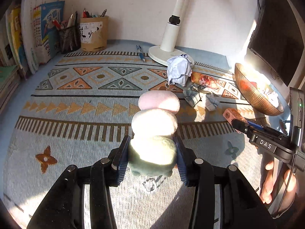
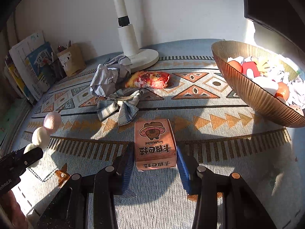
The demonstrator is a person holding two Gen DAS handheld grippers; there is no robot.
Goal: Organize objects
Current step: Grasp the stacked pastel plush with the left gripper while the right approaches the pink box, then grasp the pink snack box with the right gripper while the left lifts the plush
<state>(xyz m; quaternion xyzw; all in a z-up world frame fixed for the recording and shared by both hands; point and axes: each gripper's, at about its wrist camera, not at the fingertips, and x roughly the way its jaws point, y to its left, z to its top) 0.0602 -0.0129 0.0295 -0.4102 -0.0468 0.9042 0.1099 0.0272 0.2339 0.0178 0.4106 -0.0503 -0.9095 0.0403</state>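
My left gripper (image 1: 152,150) is shut on a plush dango toy (image 1: 155,126) of pink, white and green balls, gripped at the green end, held above the patterned mat (image 1: 76,118). It also shows in the right wrist view (image 2: 41,133). My right gripper (image 2: 153,158) has its jaws either side of a pink cartoon box (image 2: 153,145) that rests on the mat, pads close to its sides; contact is unclear. The box also shows in the left wrist view (image 1: 231,115).
A copper ribbed bowl (image 2: 247,87) holding paper and fruit stands at the right. Crumpled paper (image 2: 109,76), a snack packet (image 2: 148,79) and a plaid bow (image 2: 118,106) lie mid-mat. A white lamp base (image 2: 144,57), pen cups (image 1: 93,32), books (image 1: 34,34) and a blue pen (image 1: 140,53) stand behind.
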